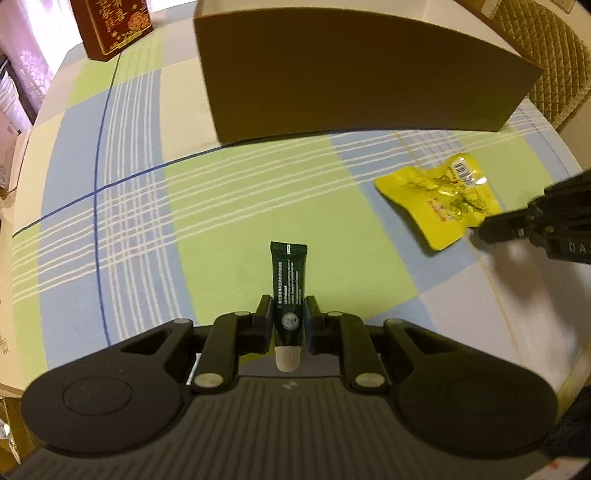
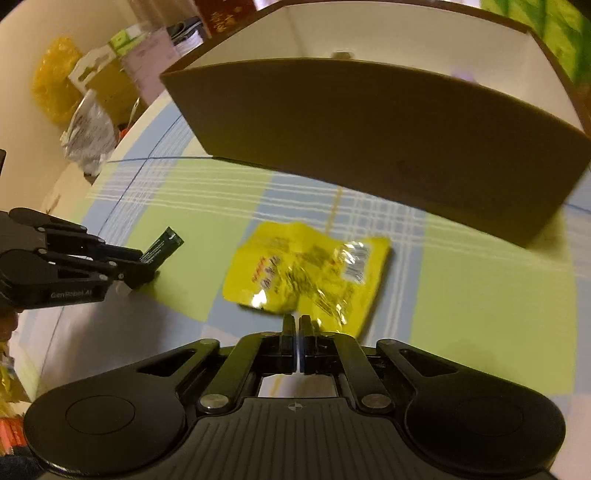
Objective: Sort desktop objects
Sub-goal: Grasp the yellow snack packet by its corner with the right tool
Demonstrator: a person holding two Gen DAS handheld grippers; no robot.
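Note:
A dark green tube (image 1: 288, 273) with a white cap is held in my left gripper (image 1: 289, 301), which is shut on it, crimped end pointing away. In the right wrist view the left gripper (image 2: 147, 269) comes in from the left with the tube (image 2: 164, 245) sticking out. A crinkled yellow packet (image 2: 306, 273) lies on the checked tablecloth in front of a large brown box (image 2: 369, 140). My right gripper (image 2: 296, 319) is shut, pinching the packet's near edge. In the left wrist view the right gripper (image 1: 484, 229) meets a corner of the packet (image 1: 439, 199).
The open brown box (image 1: 351, 74) has white inner walls and stands at the back of the table. A red printed box (image 1: 110, 26) stands at the far left corner. A quilted chair back (image 1: 546, 55) is behind the table. Bags and clutter (image 2: 88, 129) sit beyond the table's left edge.

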